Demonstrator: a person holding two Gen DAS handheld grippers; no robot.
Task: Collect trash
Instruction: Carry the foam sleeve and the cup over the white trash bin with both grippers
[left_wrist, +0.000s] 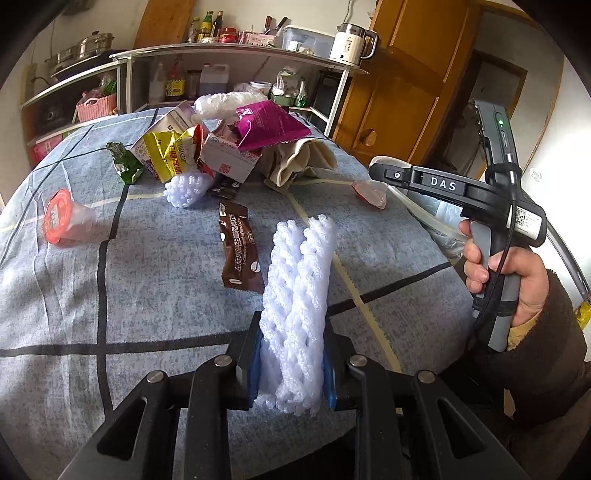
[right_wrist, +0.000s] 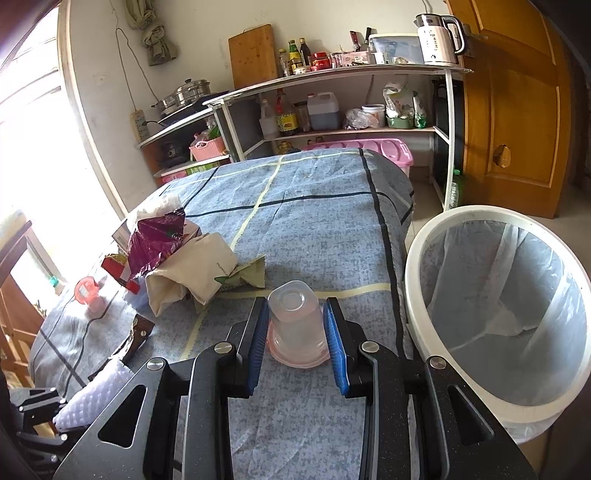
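Mid-collection here, both grippers loaded and imo on the carry-to-bin leg. Left gripper (left_wrist: 291, 373) is pinching a white foam net sleeve (left_wrist: 295, 306) tight btwn its blue pads, sleeve sticking up over the blue checked tablecloth (left_wrist: 110, 295). Right gripper (right_wrist: 295, 332) is clamped on a clear plastic cup (right_wrist: 295, 325), upside down, w/ the lined white bin (right_wrist: 498, 314) just beside it off the table edge. Next move prob: swing the cup over the rim, then let go, then same for the sleeve. Both grippers angle down at the table; the person's right hand (left_wrist: 517, 280) is wrapped round its handle. Wrapper pile (left_wrist: 221, 144) is untouched at the far end.
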